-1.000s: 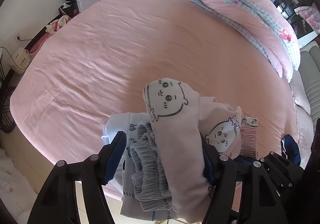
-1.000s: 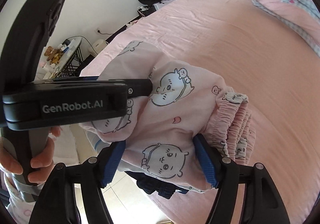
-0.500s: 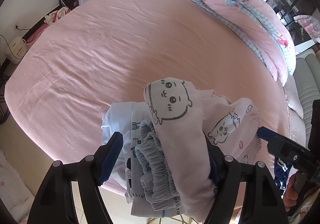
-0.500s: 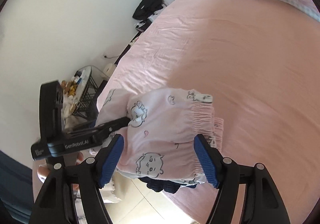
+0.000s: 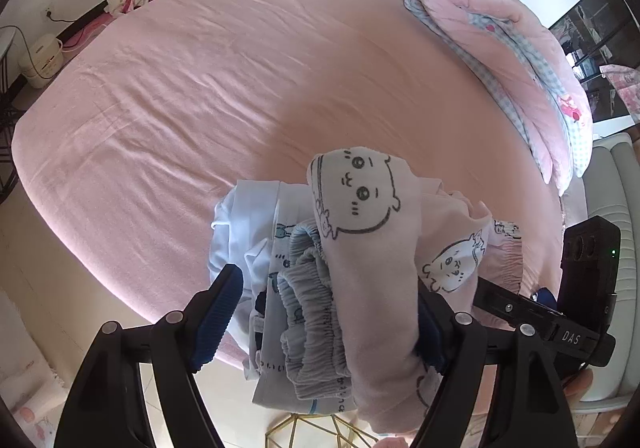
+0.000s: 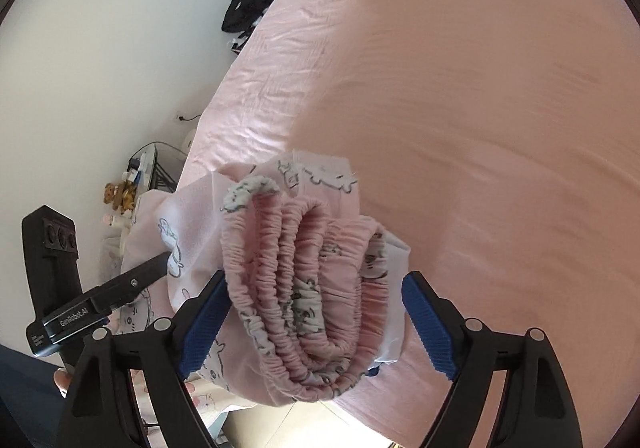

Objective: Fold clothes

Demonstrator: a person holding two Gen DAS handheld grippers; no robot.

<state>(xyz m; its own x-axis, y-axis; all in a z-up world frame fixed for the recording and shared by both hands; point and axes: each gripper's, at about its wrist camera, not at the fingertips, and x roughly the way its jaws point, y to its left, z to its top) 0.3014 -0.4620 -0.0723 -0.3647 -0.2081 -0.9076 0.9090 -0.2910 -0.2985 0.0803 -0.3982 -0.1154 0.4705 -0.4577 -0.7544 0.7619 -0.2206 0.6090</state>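
Bed: pink sheet, wrinkled, fills most of both views. All positions below are given relative to the bed.

Rolled pink quilt with a blue check lining lies along the bed's far right side in the left wrist view.

Clothes pile sits at the bed's near edge, partly hanging over it. It is made up of a pink pyjama piece printed with cartoon faces on top, a grey-blue garment with a gathered elastic waistband under it, and a white printed garment at the bottom left.

Left gripper: jaws spread wide, having just been opening. The pile is between them. The left blue pad stands clear of the cloth; the right pad is hidden behind the pink fabric, so contact on that side cannot be told.

Right gripper: jaws spread wide, just opened further. The folded pink elastic waistband lies bunched between them at the bed's near edge. The right pad stands clear of the cloth; the left pad is just beside or touching it, which one cannot be told.

Off the bed's left side: a black bag on the floor, a small table with toys, and a white appliance.
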